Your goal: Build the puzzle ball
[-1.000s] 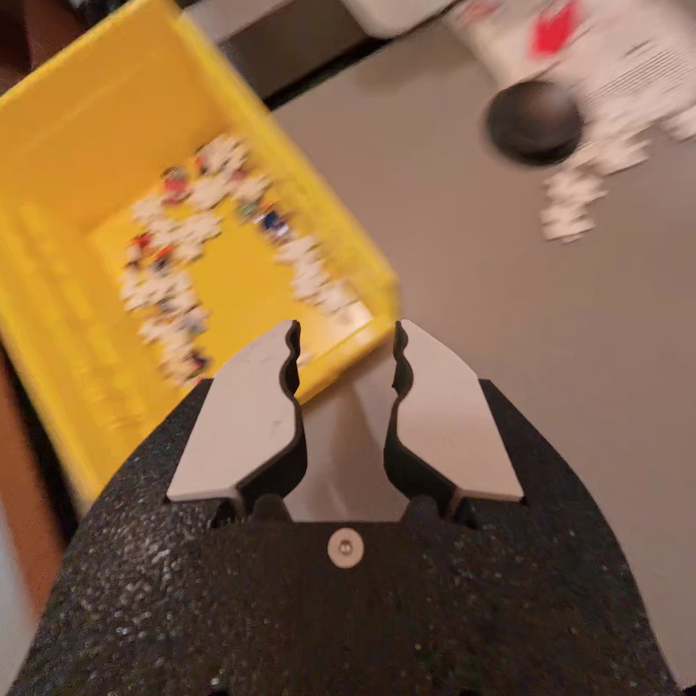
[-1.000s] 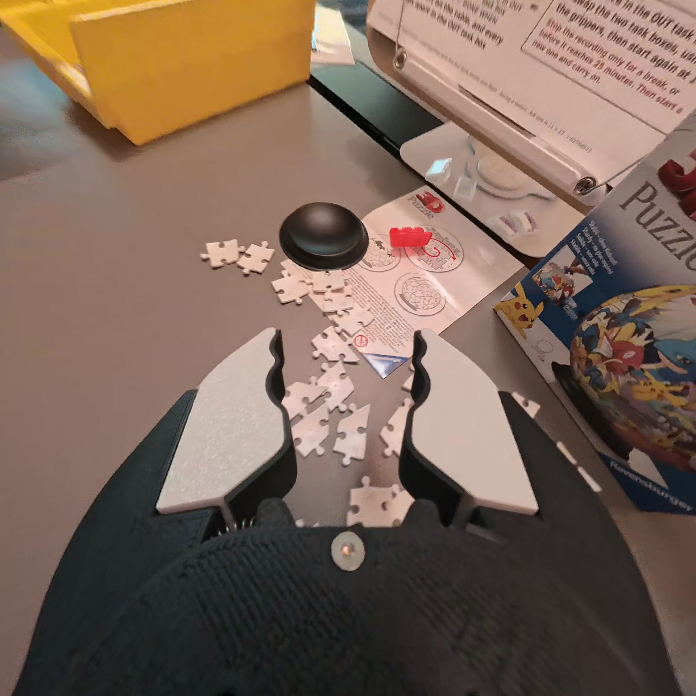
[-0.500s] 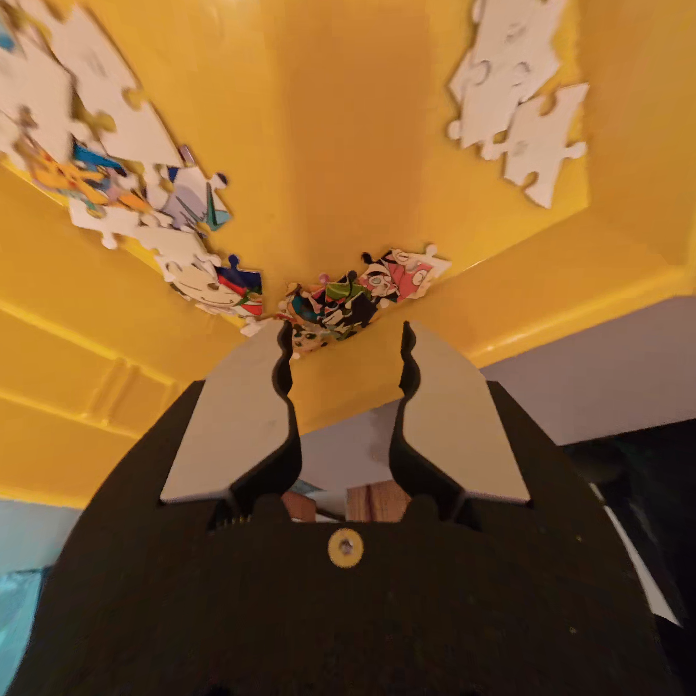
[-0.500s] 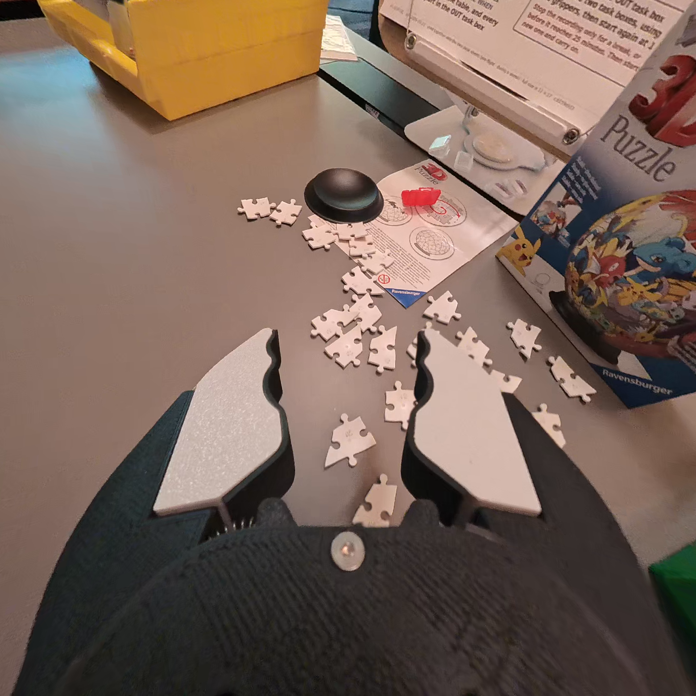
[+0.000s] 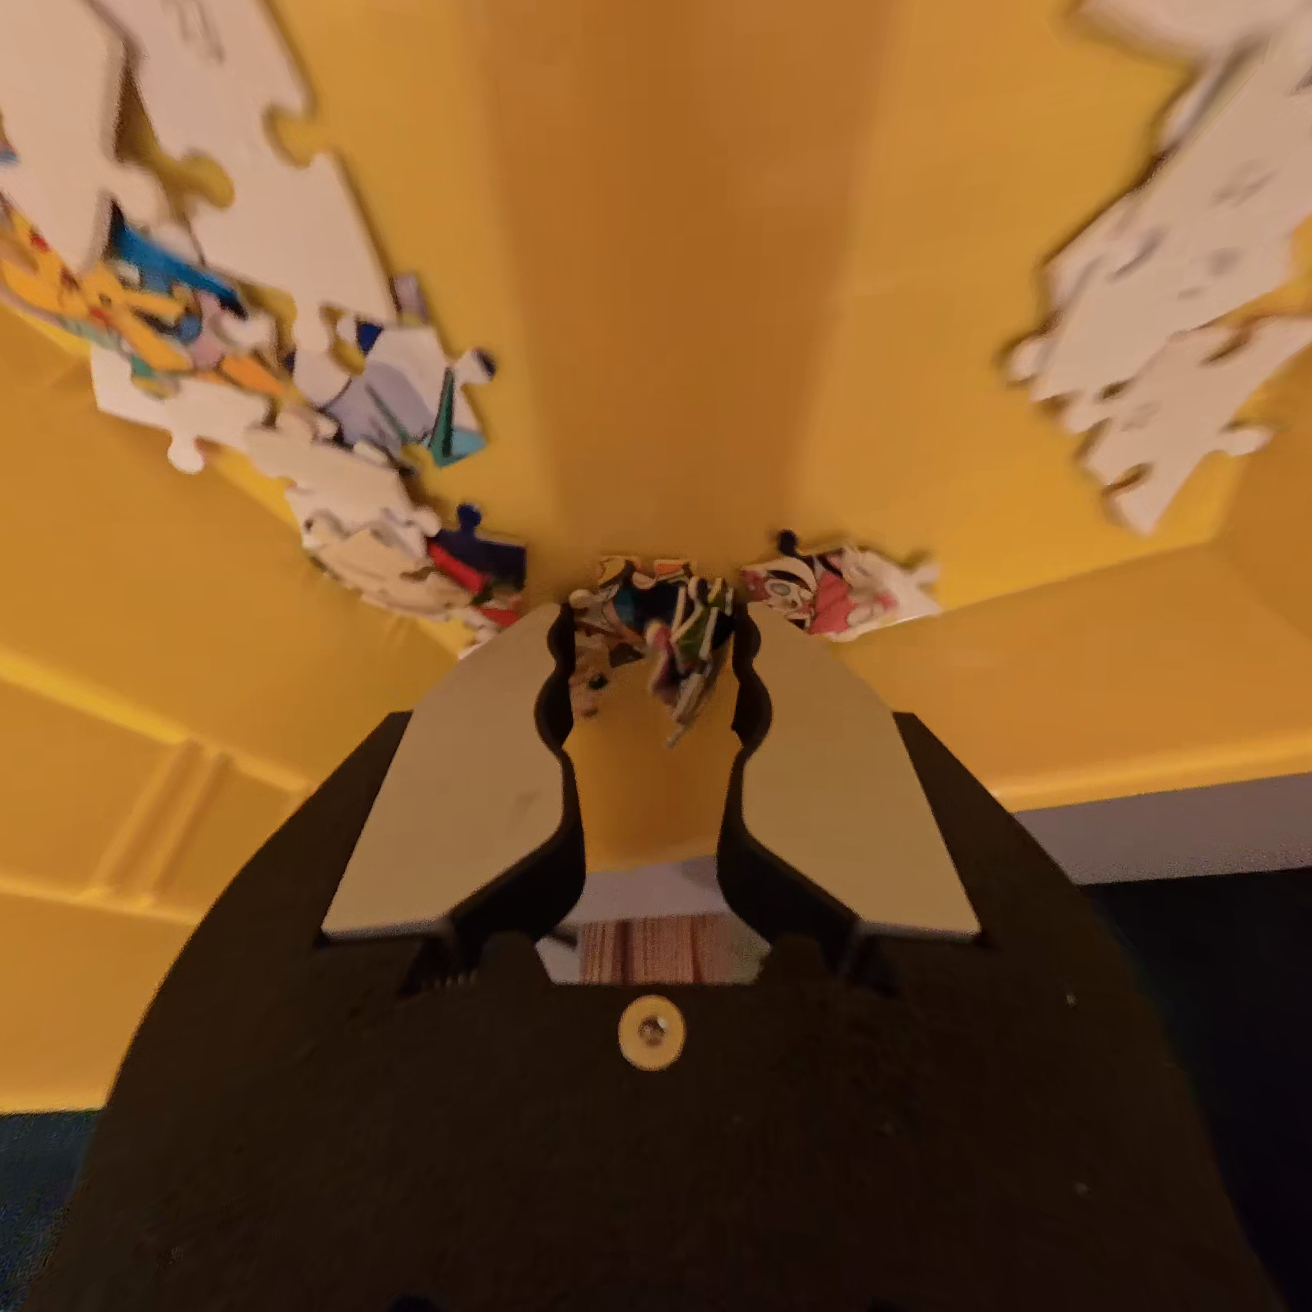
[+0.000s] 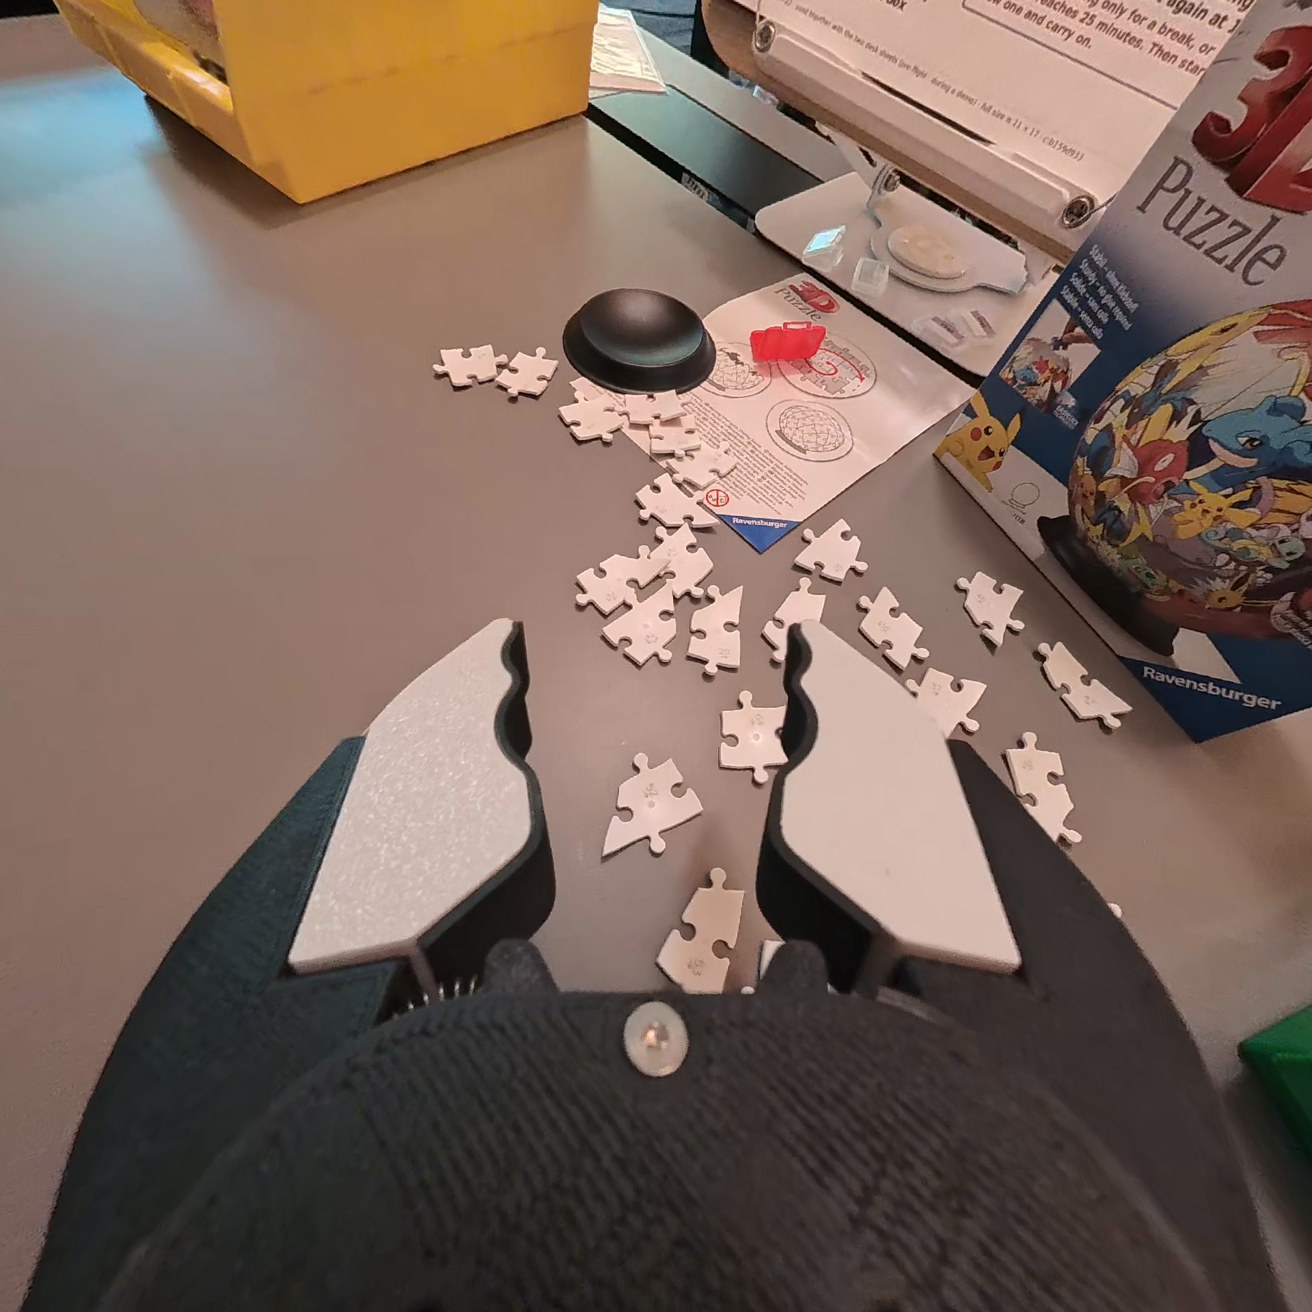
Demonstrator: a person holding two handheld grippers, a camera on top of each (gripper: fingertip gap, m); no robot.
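My left gripper [image 5: 646, 625] is open inside the yellow bin [image 5: 674, 284], low over its floor. A small cluster of colourful puzzle pieces [image 5: 681, 639] sits between its fingertips, partly tipped up and blurred. More printed and white-backed pieces [image 5: 397, 412] lie to the left, and white ones [image 5: 1164, 341] to the right. My right gripper [image 6: 653, 628] is open and empty above the grey table, over several white face-down pieces [image 6: 649, 802]. A black dome-shaped stand [image 6: 635, 348] sits farther ahead.
An instruction leaflet [image 6: 816, 440] with a small red plastic part [image 6: 788, 339] lies beside the stand. The puzzle box [image 6: 1171, 461] stands at the right. The yellow bin [image 6: 397, 92] is at the far left. A white sign holder [image 6: 923, 142] stands behind, and a green object [image 6: 1278, 1065] is at the right edge. Some 55 centimetres of space lies between my two pairs of fingers.
My left gripper swung into the yellow bin, dropped close to the colourful pieces, and its jaws narrowed slightly around them. My right gripper drew back and up from the scattered pieces.
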